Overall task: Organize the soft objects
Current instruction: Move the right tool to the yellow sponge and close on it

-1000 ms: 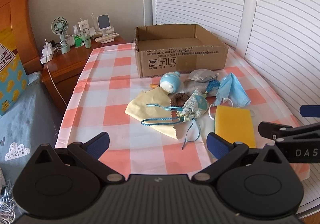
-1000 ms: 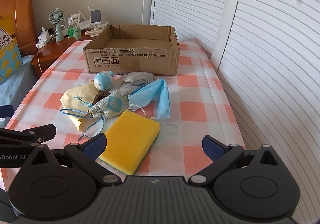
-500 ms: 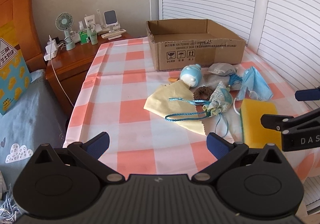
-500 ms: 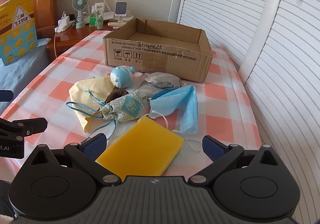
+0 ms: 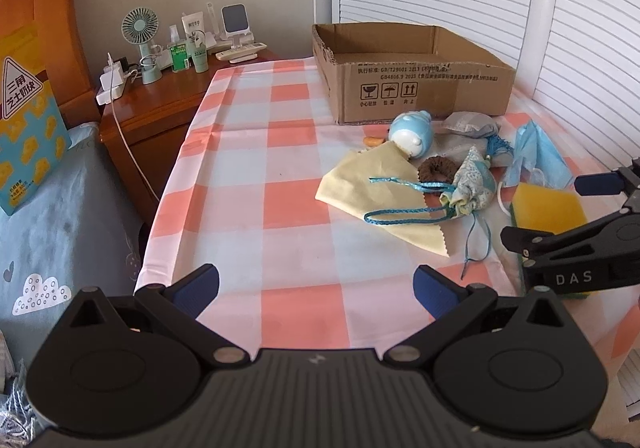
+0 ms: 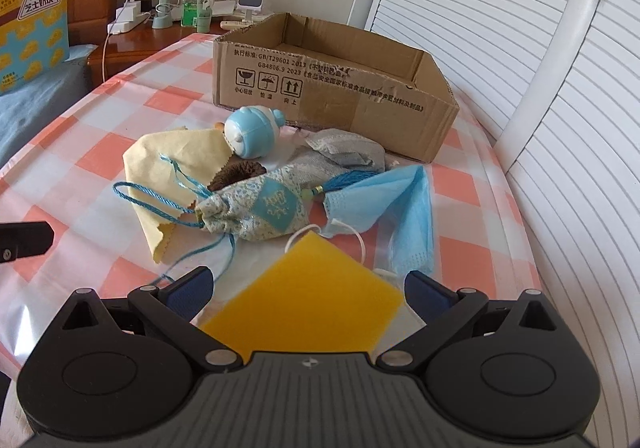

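Note:
A pile of soft things lies on the checked tablecloth [image 5: 280,215] before an open cardboard box [image 6: 336,87]. In it are a yellow sponge [image 6: 308,300], a blue face mask [image 6: 392,203], a patterned drawstring pouch [image 6: 260,207], a yellow cloth [image 5: 376,187], a brown hair tie [image 5: 436,169], a grey pouch [image 6: 344,151] and a blue-and-white toy [image 6: 252,129]. My right gripper [image 6: 308,292] is open, its fingers on either side of the sponge's near end. My left gripper [image 5: 316,290] is open over bare cloth, left of the pile.
A wooden nightstand [image 5: 160,103] at the table's far left holds a small fan [image 5: 140,27], bottles and chargers. Bedding [image 5: 52,215] and a yellow packet [image 5: 24,119] lie to the left. White louvred doors [image 6: 540,87] stand close on the right.
My right gripper has moved forward and down until its fingers flank the sponge. My left gripper has shifted left, so the pile now sits further right in its view.

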Action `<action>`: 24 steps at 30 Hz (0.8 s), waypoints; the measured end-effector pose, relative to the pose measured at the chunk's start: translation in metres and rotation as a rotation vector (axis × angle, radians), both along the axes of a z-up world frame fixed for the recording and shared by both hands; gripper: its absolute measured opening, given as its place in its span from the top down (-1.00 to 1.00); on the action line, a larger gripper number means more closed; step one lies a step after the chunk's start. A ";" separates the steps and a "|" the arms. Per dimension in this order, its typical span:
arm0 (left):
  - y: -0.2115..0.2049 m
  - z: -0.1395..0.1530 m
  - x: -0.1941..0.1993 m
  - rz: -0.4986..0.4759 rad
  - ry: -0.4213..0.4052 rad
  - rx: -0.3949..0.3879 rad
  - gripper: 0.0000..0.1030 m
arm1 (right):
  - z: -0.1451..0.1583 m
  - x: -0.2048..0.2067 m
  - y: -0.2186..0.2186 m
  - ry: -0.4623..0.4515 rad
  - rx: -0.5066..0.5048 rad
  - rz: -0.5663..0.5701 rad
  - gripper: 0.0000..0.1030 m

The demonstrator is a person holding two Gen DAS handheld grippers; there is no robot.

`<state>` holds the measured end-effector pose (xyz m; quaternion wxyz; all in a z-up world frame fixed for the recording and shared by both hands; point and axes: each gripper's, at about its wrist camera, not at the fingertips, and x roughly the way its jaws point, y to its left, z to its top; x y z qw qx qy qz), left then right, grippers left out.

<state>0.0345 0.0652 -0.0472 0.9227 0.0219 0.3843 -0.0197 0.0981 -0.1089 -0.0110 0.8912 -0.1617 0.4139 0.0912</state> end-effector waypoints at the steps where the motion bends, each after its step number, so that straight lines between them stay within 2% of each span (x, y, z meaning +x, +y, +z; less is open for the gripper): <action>1: 0.000 -0.001 0.001 -0.002 0.003 0.001 -0.99 | 0.000 -0.003 -0.004 0.003 -0.005 -0.002 -1.00; 9: -0.009 -0.005 0.007 -0.045 0.013 -0.004 -0.99 | 0.001 -0.024 -0.039 0.045 0.027 -0.043 -1.00; 15: -0.019 -0.009 0.012 -0.078 0.023 -0.002 -0.99 | -0.008 -0.020 -0.048 0.085 0.073 -0.063 -1.00; 24: -0.025 -0.015 0.016 -0.106 0.043 -0.005 -0.99 | -0.002 -0.019 -0.035 0.031 0.102 -0.024 -0.93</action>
